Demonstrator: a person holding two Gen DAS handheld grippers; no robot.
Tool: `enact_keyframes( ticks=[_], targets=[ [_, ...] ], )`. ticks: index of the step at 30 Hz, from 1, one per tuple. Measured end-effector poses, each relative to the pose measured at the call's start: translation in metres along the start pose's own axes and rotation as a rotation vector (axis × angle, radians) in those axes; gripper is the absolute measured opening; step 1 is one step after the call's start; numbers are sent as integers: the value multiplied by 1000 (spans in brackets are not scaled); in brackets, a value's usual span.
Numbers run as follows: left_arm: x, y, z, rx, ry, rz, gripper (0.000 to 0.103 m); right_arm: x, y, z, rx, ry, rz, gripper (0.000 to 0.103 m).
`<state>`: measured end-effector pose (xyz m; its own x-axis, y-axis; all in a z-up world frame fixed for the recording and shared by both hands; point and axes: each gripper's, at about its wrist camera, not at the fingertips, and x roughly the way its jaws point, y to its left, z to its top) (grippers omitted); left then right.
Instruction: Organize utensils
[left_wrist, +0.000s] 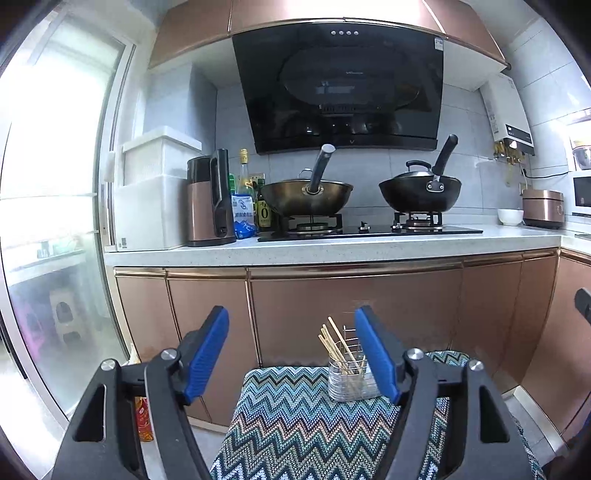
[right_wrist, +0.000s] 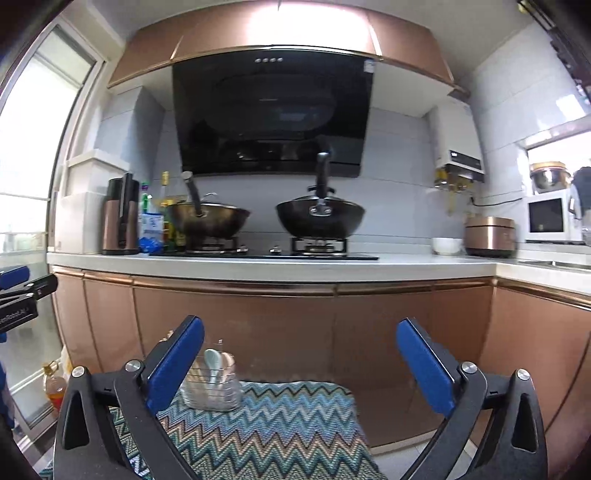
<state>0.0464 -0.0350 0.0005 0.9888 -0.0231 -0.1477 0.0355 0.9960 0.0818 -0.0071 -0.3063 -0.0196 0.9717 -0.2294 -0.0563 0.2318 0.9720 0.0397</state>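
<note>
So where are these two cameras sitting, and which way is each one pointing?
Left wrist: on the left gripper, facing the stove; open blue fingers frame the utensil holder on the zigzag cloth.
Right wrist: on the right gripper, same heading; holder by its left finger.
Shared: holder, cloth, both woks.

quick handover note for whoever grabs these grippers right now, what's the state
Left gripper: open, empty, raised over the zigzag cloth.
Right gripper: open, empty, also over the cloth.
Wire holder stands upright at the far end of the cloth. Chopsticks lean in it; the right wrist view also shows a white spoon inside.
Done, as far as it shows: those utensils are in the holder.
Left: no loose utensils show on the visible cloth; the near edge is hidden by the grippers, so check there before finishing.
</note>
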Motion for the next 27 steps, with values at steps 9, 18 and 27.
enact_keyframes(
  ticks=[9,18,27],
  targets=[
    [-4,10,-6,-13,10,36,70,-10,-12,0,39,-7,-29,103],
    [-22,25,-5,-30,-29,108,71,-11,-7,-4,19,-6,-30,103],
    [-27,34,-5,-56,-26,127,72,-16,-10,-4,27,-15,-37,103]
  ],
)
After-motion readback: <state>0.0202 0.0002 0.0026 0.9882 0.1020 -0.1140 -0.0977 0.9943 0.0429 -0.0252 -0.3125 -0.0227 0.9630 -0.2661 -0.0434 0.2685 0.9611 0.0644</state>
